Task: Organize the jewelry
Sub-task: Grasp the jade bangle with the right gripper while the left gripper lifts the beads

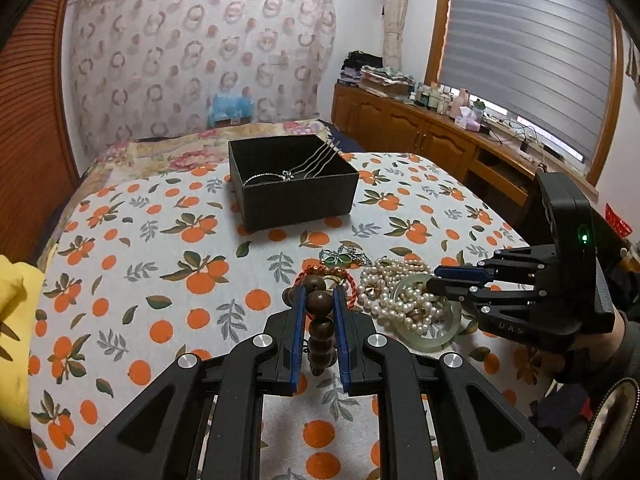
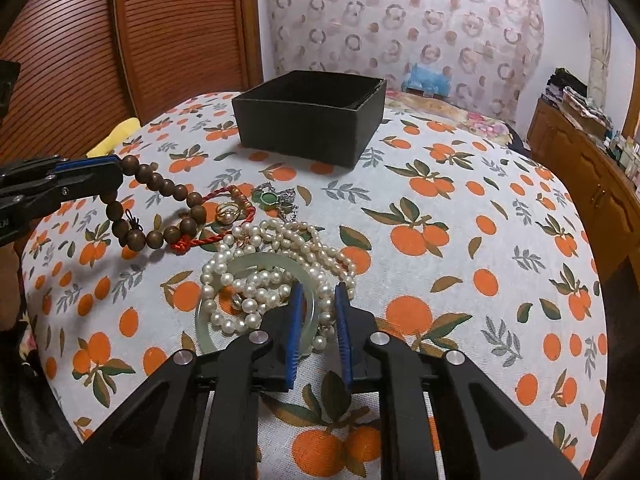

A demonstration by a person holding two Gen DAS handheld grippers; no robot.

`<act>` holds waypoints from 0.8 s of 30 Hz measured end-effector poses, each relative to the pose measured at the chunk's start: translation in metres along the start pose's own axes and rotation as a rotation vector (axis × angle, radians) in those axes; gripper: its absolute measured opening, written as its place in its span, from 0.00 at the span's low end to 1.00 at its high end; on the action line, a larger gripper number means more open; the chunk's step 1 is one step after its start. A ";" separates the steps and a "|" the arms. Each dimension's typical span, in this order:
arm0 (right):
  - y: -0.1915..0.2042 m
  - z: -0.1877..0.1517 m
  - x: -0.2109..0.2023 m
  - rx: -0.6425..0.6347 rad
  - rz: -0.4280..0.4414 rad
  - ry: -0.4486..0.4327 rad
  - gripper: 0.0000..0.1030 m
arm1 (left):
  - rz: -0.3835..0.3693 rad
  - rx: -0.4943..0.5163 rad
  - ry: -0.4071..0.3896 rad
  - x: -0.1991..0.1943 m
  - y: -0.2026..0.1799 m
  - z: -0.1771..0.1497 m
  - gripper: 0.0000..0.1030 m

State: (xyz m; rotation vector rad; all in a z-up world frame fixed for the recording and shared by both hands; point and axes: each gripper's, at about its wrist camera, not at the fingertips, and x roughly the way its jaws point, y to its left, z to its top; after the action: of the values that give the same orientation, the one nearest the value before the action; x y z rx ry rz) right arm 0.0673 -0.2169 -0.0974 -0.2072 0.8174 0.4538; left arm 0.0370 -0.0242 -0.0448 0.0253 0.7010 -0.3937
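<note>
My left gripper (image 1: pixel 317 294) is shut on a brown wooden bead bracelet (image 1: pixel 320 332), lifted off the cloth; the bracelet (image 2: pixel 160 188) hangs from that gripper (image 2: pixel 118 172) in the right wrist view. My right gripper (image 2: pixel 318 290) straddles the rim of a pale jade bangle (image 2: pixel 208 336) tangled with a pearl necklace (image 2: pixel 272 248); its jaws are partly open, not clamped. From the left wrist view that gripper (image 1: pixel 434 280) sits over the bangle (image 1: pixel 440 340) and pearls (image 1: pixel 392 280). A black box (image 1: pixel 292 180) holds silver chains (image 1: pixel 304 166).
A red cord bracelet (image 2: pixel 224 216), a gold ring (image 2: pixel 226 213) and a green-stone silver piece (image 2: pixel 276 198) lie between the pile and the black box (image 2: pixel 308 120). The orange-print cloth (image 2: pixel 460 280) covers the bed. A yellow item (image 1: pixel 16 320) lies at the left edge.
</note>
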 end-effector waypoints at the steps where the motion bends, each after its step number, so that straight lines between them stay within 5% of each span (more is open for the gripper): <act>1: 0.000 0.001 0.001 -0.006 0.000 0.003 0.17 | 0.000 0.000 0.002 0.001 0.000 -0.001 0.12; 24: -0.006 0.013 -0.021 -0.006 -0.008 -0.088 0.09 | 0.001 -0.002 0.002 0.002 0.002 -0.001 0.12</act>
State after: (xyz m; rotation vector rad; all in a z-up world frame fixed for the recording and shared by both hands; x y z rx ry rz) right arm 0.0658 -0.2242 -0.0729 -0.1944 0.7292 0.4551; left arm 0.0380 -0.0230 -0.0468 0.0244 0.7035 -0.3926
